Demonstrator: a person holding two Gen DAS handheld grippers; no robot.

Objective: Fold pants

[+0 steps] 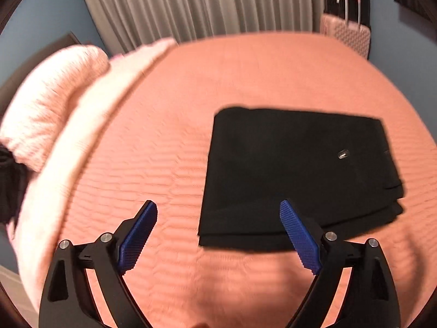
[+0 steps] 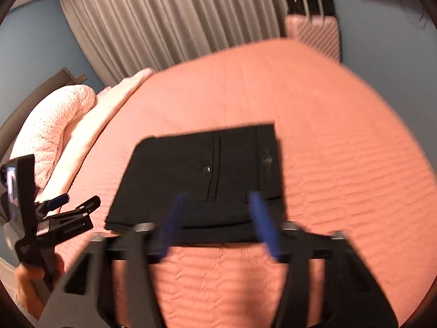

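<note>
The black pants (image 1: pixel 295 175) lie folded into a compact rectangle on the salmon bedspread (image 1: pixel 169 142); they also show in the right wrist view (image 2: pixel 199 180). My left gripper (image 1: pixel 218 207) is open and empty, held above the bed to the left of and nearer than the pants. My right gripper (image 2: pixel 218 199) is open and empty, held above the near edge of the pants; its blue fingers (image 2: pixel 263 224) are blurred. The left gripper also shows in the right wrist view (image 2: pixel 73 201) at the far left, held in a hand.
A pale pink pillow (image 1: pixel 52 101) and a folded-back light sheet (image 1: pixel 82 136) lie along the left of the bed. Grey curtains (image 1: pixel 204 2) hang behind. A pink suitcase (image 1: pixel 347 32) stands at the bed's far right corner, seen also in the right wrist view (image 2: pixel 314 32).
</note>
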